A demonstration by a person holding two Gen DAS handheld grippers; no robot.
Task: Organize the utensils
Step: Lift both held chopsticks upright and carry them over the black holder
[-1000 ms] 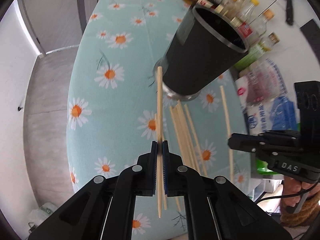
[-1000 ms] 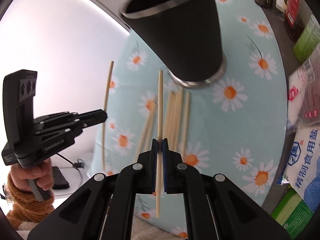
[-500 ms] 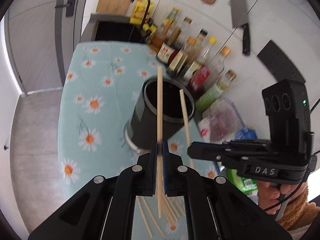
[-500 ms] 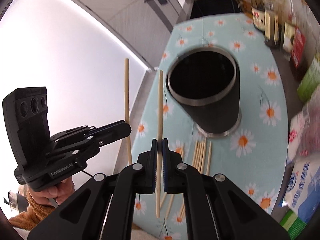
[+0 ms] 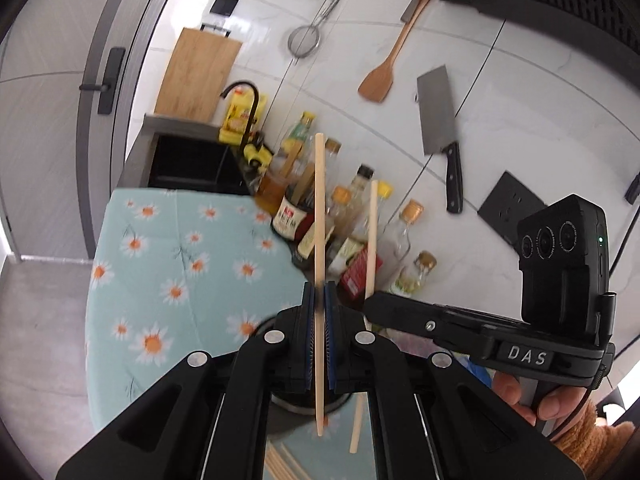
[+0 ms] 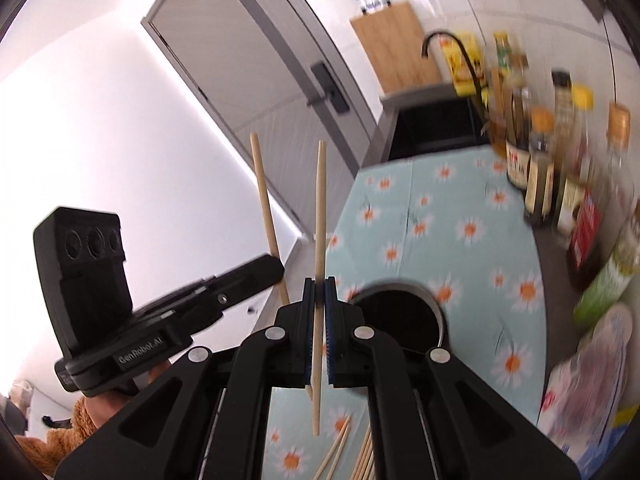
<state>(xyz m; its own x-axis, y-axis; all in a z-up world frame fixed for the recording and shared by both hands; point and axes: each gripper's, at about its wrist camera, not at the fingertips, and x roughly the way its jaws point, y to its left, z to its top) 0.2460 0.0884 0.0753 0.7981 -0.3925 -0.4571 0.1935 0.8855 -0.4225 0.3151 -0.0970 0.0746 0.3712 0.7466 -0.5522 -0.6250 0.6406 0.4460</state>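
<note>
We look over a table (image 6: 460, 216) covered in a pale green cloth printed with daisies, running from near us toward a dark sink (image 5: 192, 164) at its far end. On the wall above hang a wooden cutting board (image 5: 196, 76), a cleaver (image 5: 440, 120), a wooden spatula (image 5: 384, 68) and a wire strainer (image 5: 306, 40). A crowd of bottles (image 6: 552, 160) stands along the right edge of the table.

Near us on the cloth sits a black cup (image 6: 400, 320) with a metal rim, upright and open at the top; in the left wrist view it is mostly hidden behind our own fingers.

Our left gripper (image 5: 319, 292) has its jaws pressed narrow on a single chopstick (image 5: 319, 220), which stands close to upright, passing through the pads and sticking out above and below them. Our right gripper (image 6: 319, 286) is likewise clamped narrow on a second chopstick (image 6: 320, 208), also near upright, its lower end hanging just left of the cup's mouth. The two grippers are side by side, the left one to the left of the right one, each chopstick visible from the other's camera.

More loose chopsticks (image 6: 340, 448) lie flat on the cloth at the near edge, in front of the cup.
</note>
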